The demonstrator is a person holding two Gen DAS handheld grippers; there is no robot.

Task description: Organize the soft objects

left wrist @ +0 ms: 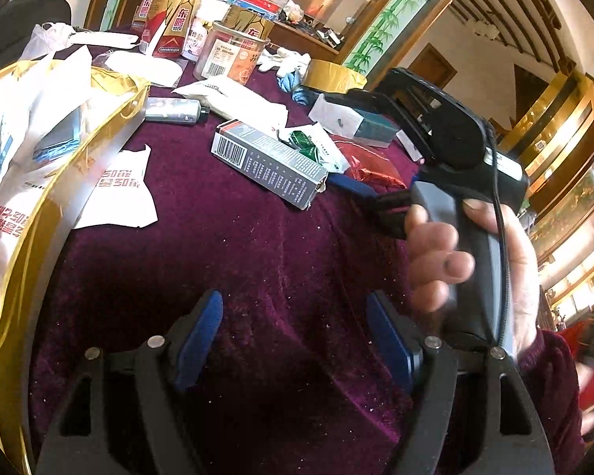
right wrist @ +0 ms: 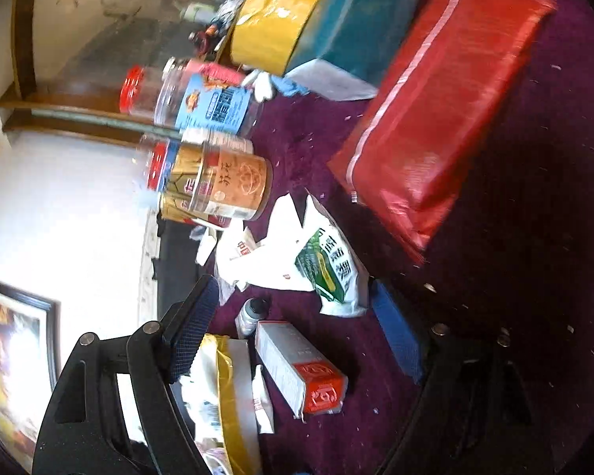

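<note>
My left gripper [left wrist: 295, 334] is open and empty, low over the purple velvet cloth [left wrist: 233, 261]. In the right wrist view my right gripper [right wrist: 297, 328] is open and empty, rolled sideways above the cloth [right wrist: 514, 237]. A soft red foil pouch [right wrist: 435, 118] lies ahead of it; the pouch also shows in the left wrist view [left wrist: 370, 166]. A white bag with green print [right wrist: 328, 265] lies crumpled between the right fingers; it also shows in the left wrist view [left wrist: 313, 146]. The right gripper's body, held by a hand [left wrist: 447, 237], fills the right side of the left wrist view.
A gold-rimmed bag of plastic bags [left wrist: 39, 150] stands at the left. A grey carton [left wrist: 269, 162], a white packet [left wrist: 229, 97], jars [left wrist: 233, 55], a yellow tape roll [right wrist: 273, 23], a teal box [right wrist: 360, 19] and a red-and-white carton [right wrist: 297, 368] crowd the cloth.
</note>
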